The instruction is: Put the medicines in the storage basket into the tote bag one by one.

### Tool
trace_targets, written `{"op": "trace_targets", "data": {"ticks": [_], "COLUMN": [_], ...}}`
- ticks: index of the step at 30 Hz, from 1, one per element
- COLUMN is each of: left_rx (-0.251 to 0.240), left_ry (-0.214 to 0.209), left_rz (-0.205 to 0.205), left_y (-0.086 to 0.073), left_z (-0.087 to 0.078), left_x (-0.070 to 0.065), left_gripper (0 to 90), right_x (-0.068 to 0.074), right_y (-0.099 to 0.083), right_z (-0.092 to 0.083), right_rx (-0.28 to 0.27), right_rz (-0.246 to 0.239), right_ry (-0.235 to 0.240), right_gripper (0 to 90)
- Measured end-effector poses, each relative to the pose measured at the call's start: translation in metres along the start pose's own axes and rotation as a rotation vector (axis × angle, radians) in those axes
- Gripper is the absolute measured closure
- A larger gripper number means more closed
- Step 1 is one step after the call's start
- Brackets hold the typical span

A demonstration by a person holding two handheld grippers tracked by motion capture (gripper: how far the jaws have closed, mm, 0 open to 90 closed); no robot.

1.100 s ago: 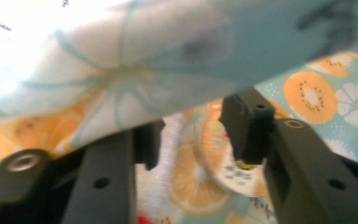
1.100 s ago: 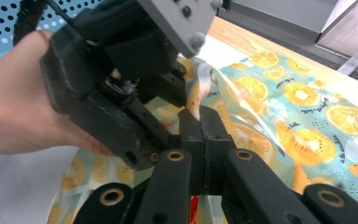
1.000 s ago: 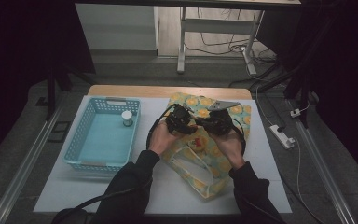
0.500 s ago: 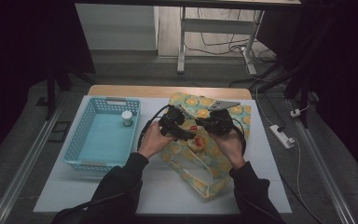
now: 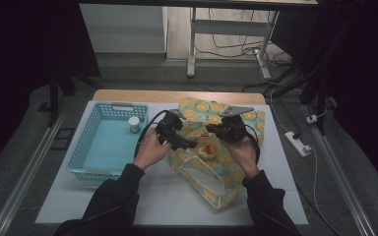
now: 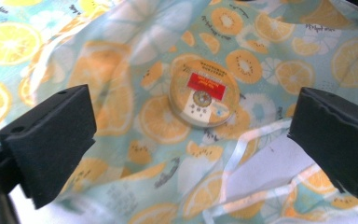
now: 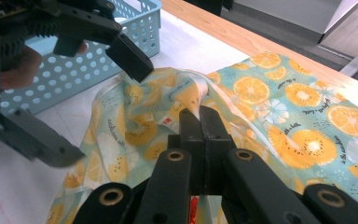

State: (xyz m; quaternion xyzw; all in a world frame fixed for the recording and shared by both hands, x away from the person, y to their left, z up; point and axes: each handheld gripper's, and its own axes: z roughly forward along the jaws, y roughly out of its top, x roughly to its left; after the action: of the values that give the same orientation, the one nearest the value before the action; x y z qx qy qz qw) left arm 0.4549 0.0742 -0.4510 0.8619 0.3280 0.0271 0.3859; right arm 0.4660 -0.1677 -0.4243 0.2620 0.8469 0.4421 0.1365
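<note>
Lying in the open mouth of the fruit-print bag [image 5: 211,162], a round flat tin [image 6: 203,93] rests on thin, crumpled cloth. Left gripper [image 5: 184,143]: jaws just opened wide, nothing between them. Right gripper [image 5: 215,131]: pressed together on the bag's rim. Blue perforated basket [image 5: 91,147] holds one small white-capped jar [image 5: 134,124], label unreadable.

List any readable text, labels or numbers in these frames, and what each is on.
None can be read.
Round tin inside the bag: red label with print, too blurred.
Bag fabric: small dark script beside the orange slices, too small.
Jar in the basket: no legible label.
</note>
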Motion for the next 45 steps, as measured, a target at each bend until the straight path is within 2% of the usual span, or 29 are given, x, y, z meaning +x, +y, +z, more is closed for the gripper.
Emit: {"op": "trace_targets", "data": {"ticks": [9,13,17,22,30,36,41,45], "left_rx": [-0.002,-0.011,-0.035,-0.043,-0.065,-0.072,-0.055,-0.034], "left_ry": [0.041,0.061,0.075,0.149,0.235,0.298,0.328,0.363], "left_rz": [-0.019,-0.029,-0.057,-0.071,-0.128,-0.150,-0.201,-0.221], "left_y": [-0.016,-0.024,-0.032,-0.043,-0.058,-0.066,-0.074,-0.077], "left_z": [-0.020,-0.034,-0.049,-0.067,-0.092,-0.097,-0.096,-0.092], "left_x": [0.012,0.021,0.033,0.046,0.071,0.085,0.101,0.110], "left_gripper": [0.0,0.0,0.0,0.0,0.0,0.0,0.0,0.0], "right_x": [0.001,0.000,0.000,0.000,-0.001,-0.001,-0.001,-0.001], "right_y": [0.000,-0.001,-0.001,-0.001,-0.002,-0.002,-0.002,-0.002], "right_z": [0.001,0.002,0.002,0.003,0.003,0.003,0.002,0.003], "right_rx": [0.005,0.006,0.009,0.013,0.013,0.011,0.012,0.012], "right_rz": [-0.003,-0.002,-0.002,-0.004,0.000,-0.002,-0.001,-0.003], "right_ry": [0.001,0.003,0.002,0.003,0.001,0.001,0.000,0.001], "right_gripper": [90.0,90.0,90.0,90.0,90.0,90.0,90.0,90.0]}}
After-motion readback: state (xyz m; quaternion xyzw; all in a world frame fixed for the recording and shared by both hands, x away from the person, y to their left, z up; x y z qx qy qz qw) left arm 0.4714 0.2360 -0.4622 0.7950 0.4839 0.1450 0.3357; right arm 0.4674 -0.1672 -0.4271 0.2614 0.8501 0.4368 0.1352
